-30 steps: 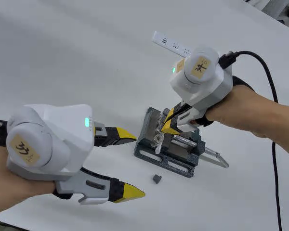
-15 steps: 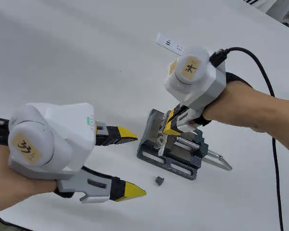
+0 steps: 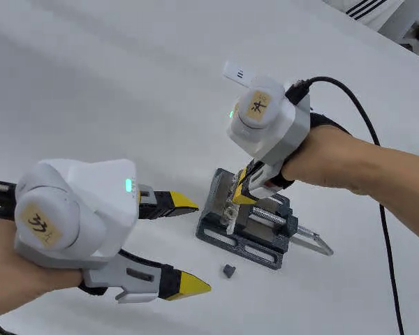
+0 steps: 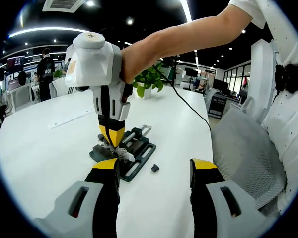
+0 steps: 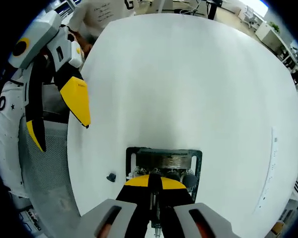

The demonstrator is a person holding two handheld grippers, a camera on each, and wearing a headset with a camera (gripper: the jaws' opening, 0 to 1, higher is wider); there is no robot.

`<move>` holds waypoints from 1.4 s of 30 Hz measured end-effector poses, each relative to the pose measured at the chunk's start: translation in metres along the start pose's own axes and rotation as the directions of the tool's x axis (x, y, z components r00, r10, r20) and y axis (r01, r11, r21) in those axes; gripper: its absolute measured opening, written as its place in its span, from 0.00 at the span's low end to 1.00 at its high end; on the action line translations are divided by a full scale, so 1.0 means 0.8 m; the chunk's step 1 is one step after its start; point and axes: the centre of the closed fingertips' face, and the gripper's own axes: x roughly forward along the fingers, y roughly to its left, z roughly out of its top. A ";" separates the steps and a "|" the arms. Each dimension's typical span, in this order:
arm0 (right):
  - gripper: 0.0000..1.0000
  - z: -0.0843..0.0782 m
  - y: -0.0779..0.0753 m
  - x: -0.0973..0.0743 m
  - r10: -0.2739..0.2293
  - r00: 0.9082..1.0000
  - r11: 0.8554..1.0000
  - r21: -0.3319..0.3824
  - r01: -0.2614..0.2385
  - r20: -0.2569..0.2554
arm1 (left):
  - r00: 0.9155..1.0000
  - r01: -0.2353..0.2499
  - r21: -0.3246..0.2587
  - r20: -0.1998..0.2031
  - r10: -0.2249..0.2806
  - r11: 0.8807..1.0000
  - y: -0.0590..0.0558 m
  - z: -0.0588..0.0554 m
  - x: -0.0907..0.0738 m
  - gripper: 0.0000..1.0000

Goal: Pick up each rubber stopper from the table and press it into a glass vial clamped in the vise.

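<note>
**DESK:** What do we have in this one?

**PHOTO:** We have the right tool [image 3: 241,193] pointed down onto the glass vials [image 3: 230,209] clamped in the dark vise [image 3: 246,230], which sits close to the near edge of the white tabletop [image 3: 112,77]. Its jaws are drawn together. We cannot tell whether a stopper is pinched between them. The left tool [image 3: 202,245] hovers spread wide and empty by the near edge, apart from the vise.

**DESK:** And the task's thing?

**PHOTO:** One loose rubber stopper [image 3: 228,270] lies on the tabletop between the vise and that near edge, clear of both tools.

**DESK:** What could go wrong, as we read it?

**PHOTO:** We judge the press to be the danger. If the tips bear down off a vial's axis, the glass could tilt in the clamp or crack, or a stopper could squirt out sideways. We would also watch the loose stopper. It is small and near the edge, so a clumsy pinch could flick it off the tabletop.
</note>
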 end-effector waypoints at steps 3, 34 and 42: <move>0.00 0.001 -0.001 0.000 -0.017 1.000 1.000 0.003 0.017 0.004 | 1.000 0.003 0.015 -0.010 -0.002 1.000 -0.003 0.003 -0.001 0.55; 0.01 -0.001 -0.006 -0.007 -0.101 0.970 0.991 0.108 0.078 0.222 | 0.997 -0.060 0.037 -0.051 0.062 0.998 -0.020 0.008 -0.043 0.54; 0.05 -0.006 -0.002 -0.021 -0.116 0.961 0.989 0.123 0.087 0.252 | 0.996 -0.057 0.042 -0.061 0.059 0.998 -0.020 0.008 -0.044 0.54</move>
